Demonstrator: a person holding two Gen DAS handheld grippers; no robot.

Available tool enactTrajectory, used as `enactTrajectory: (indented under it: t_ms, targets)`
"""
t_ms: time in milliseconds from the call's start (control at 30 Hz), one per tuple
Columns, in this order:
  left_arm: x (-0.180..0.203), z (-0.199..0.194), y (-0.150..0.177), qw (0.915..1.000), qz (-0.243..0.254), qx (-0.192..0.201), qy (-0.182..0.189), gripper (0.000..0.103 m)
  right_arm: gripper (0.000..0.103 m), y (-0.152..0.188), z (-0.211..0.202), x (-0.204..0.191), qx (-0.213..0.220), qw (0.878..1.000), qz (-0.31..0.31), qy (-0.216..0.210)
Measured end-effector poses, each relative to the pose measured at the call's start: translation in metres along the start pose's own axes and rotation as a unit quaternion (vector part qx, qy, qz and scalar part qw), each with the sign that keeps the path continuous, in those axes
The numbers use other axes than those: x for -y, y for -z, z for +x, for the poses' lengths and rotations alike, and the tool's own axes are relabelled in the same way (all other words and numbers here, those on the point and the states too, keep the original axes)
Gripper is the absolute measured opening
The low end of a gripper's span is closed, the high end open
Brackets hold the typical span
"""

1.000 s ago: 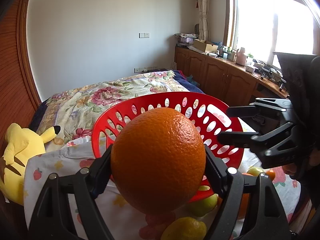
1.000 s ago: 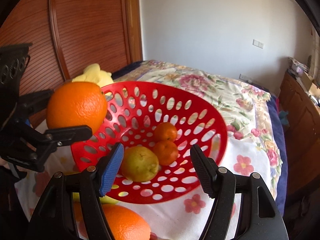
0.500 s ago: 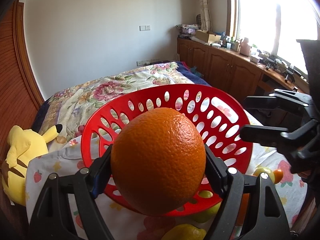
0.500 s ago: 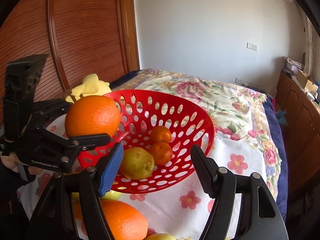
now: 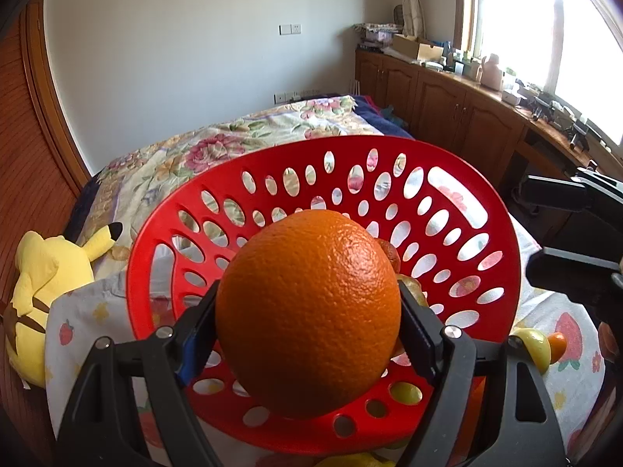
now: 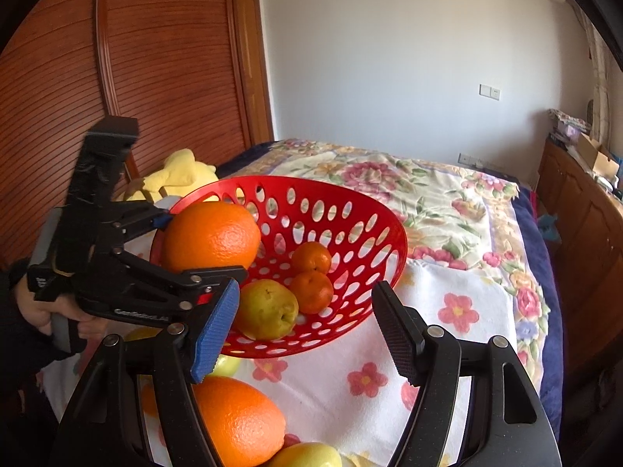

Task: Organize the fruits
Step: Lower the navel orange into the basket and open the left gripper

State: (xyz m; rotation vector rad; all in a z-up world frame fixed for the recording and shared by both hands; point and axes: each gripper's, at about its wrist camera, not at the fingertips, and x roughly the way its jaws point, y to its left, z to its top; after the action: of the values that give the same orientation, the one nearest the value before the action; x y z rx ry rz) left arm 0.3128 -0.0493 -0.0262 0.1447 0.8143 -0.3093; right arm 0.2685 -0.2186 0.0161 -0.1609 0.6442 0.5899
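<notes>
My left gripper is shut on a large orange and holds it over the near rim of the red perforated basket. In the right wrist view that orange sits at the basket's left rim, held by the left gripper. Inside the basket lie a yellow pear and two small tangerines. My right gripper is open and empty, in front of the basket.
Another large orange, a yellow pear and a green-yellow fruit lie on the floral cloth near the right gripper. A yellow plush toy lies left of the basket. Wooden cabinets stand to the right.
The left gripper has carried the orange forward, further over the basket's rim. The right gripper has risen and drawn back a little, staying open.
</notes>
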Motion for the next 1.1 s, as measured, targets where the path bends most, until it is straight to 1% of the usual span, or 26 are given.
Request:
enactTrajectory:
  t_ms: [200, 400, 533, 667, 867, 1100]
  targets:
    - [0.005, 0.009, -0.003, 0.9998, -0.002, -0.018, -0.002, 0.082, 0.073, 0.003, -0.002, 0.002, 0.001, 1.000, 0.006, -0.001]
    - [0.005, 0.011, -0.007, 0.9997, -0.001, -0.023, -0.005, 0.082, 0.074, 0.006, -0.002, 0.000, -0.002, 1.000, 0.007, -0.003]
    - [-0.001, 0.007, -0.009, 0.9995, -0.006, -0.013, -0.029, 0.082, 0.074, 0.006, -0.002, 0.000, -0.002, 1.000, 0.008, -0.004]
    - [-0.005, 0.001, -0.009, 0.9997, -0.006, -0.006, -0.024, 0.082, 0.074, 0.007, -0.003, -0.002, -0.001, 1.000, 0.010, -0.003]
    - [0.005, -0.015, -0.006, 0.9996, 0.003, 0.012, -0.025, 0.082, 0.075, 0.014, -0.008, -0.003, -0.001, 1.000, 0.016, 0.002]
    - [0.008, -0.046, 0.008, 0.9990, -0.001, 0.042, -0.016, 0.082, 0.075, 0.026, -0.018, -0.005, 0.000, 0.999, 0.032, 0.014]
